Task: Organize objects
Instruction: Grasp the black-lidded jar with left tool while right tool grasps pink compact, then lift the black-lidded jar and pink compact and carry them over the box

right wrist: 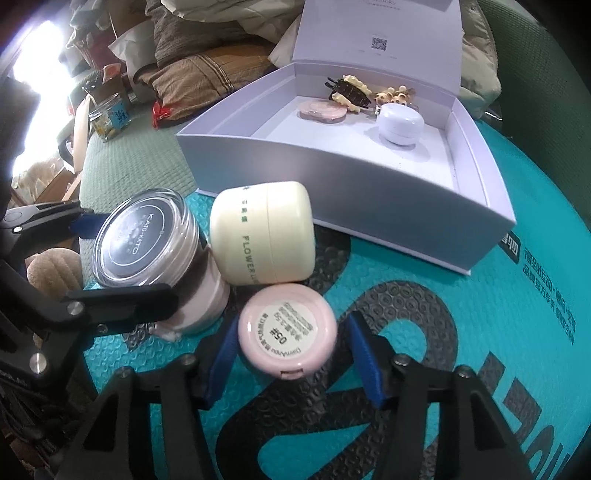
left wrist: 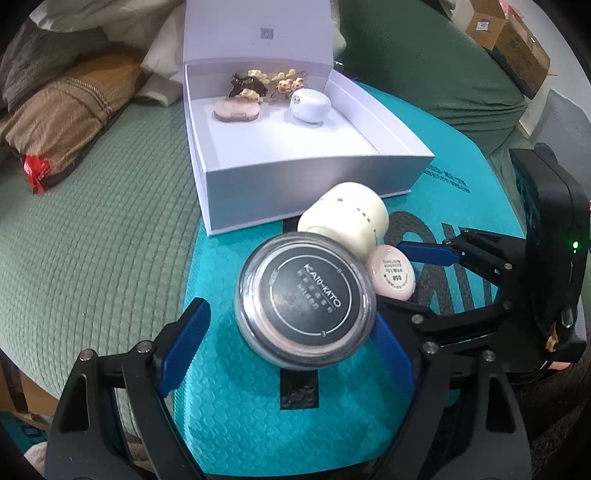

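1. Done so far, by my reading: the white box (right wrist: 476, 229) ahead of both claws already holds a flat pink compact (right wrist: 322, 109), a white rounded case (right wrist: 400, 123) and hair clips (right wrist: 351, 90) along its back wall; most of its floor is bare.
2. Left to do: three jars lie on the teal mat (right wrist: 480, 369) just short of the box's front wall.
3. The left claw (left wrist: 291, 328) is released; its blue pads straddle the black-lidded powder jar (left wrist: 306, 301), one pad clearly apart from it.
4. The right claw (right wrist: 290, 352) brackets the small pink jar (right wrist: 287, 334). A gap shows at one pad, so I cannot tell whether it grips.
5. The cream jar (right wrist: 264, 234) lies on its side beyond both, touching its neighbours.
6. Room: the jars crowd together and the two claws sit close, so lifting straight up looks safest. The box's front wall must be cleared; its raised lid (right wrist: 376, 33) bounds the far side.
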A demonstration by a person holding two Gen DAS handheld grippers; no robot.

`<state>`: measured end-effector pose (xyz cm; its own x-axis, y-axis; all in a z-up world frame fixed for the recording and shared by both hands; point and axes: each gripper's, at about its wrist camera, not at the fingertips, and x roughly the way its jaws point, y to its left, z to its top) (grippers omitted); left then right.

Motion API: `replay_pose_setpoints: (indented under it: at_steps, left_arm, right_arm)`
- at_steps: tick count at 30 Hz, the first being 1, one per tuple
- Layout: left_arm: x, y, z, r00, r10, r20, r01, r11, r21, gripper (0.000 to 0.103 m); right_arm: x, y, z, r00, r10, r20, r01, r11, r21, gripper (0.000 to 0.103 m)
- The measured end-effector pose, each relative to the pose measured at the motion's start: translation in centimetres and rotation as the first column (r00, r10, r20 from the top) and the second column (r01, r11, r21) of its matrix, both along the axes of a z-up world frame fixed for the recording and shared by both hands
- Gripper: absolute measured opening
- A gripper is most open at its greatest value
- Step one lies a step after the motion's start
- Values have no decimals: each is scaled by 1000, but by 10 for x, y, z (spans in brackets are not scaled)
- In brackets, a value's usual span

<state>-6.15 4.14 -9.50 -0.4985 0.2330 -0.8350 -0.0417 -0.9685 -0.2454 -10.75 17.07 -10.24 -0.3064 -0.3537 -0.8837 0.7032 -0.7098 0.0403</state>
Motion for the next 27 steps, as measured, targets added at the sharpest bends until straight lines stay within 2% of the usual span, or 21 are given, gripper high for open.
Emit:
replay_pose_setpoints:
  at_steps: [1, 4, 27]
  left_arm:
    - [0, 0, 0, 1000, -2, -1, 2, 1000, 5, 80]
    - [-2, 0, 0, 1000, -8, 3, 8, 1000, 22, 70]
    - [13, -6, 4, 998, 68, 6, -68, 995, 68, 70]
  right_arm:
    - [0, 0, 0, 1000, 1, -3, -1, 1000, 4, 52]
    - [0, 0, 1, 1000, 4, -9, -4, 1000, 11, 52]
    - [15, 17, 8, 1000, -26, 3, 26, 999, 25, 52]
